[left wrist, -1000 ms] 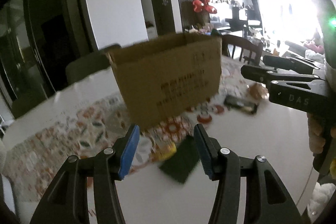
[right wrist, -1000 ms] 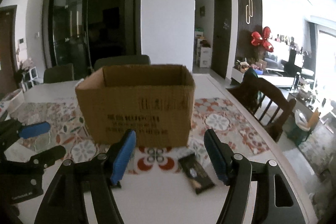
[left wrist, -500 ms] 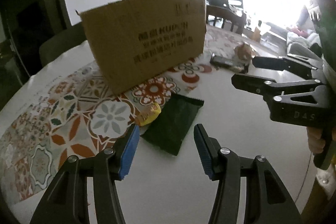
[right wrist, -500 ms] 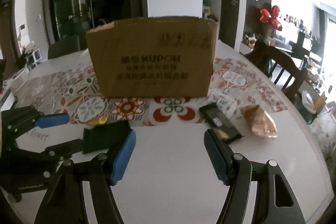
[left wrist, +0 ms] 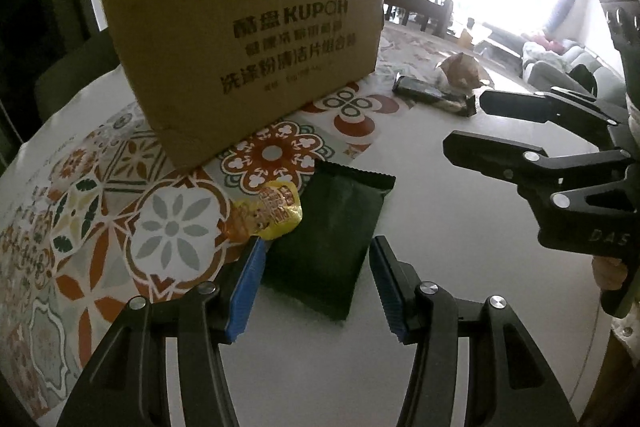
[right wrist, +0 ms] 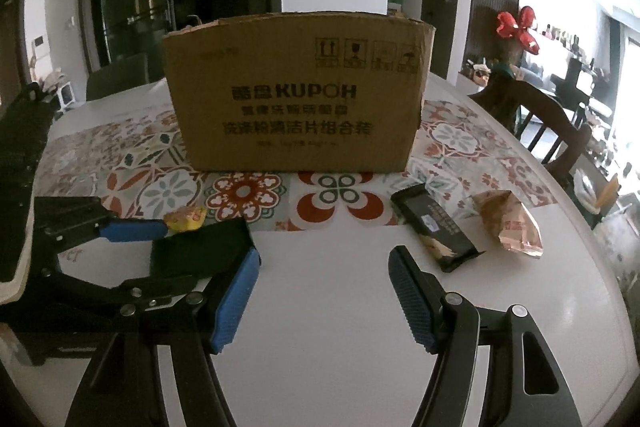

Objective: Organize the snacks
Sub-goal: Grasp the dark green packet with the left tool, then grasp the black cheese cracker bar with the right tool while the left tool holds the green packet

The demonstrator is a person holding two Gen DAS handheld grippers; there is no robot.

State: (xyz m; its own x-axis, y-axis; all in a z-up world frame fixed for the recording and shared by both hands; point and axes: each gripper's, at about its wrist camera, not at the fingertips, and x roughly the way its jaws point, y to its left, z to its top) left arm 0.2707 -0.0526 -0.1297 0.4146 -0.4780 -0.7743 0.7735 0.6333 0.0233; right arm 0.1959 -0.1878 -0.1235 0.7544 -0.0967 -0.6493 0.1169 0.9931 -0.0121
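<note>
The left gripper [left wrist: 316,283] is open with the dark green snack bag [left wrist: 332,231] lying between its tips, while the open right gripper [right wrist: 324,291] holds nothing.

in front of me the tall brown cardboard box [right wrist: 298,95] walls off the back of the white round table [right wrist: 340,307]. my left gripper [left wrist: 314,283] straddles the dark green flat packet [left wrist: 332,235], jaws apart, with the yellow crinkled sachet [left wrist: 268,213] just beside its left finger. my right gripper [right wrist: 324,293] has bare tabletop between its open jaws. to its right lie a black wrapped bar [right wrist: 434,227] and a tan foil pouch [right wrist: 510,225].
</note>
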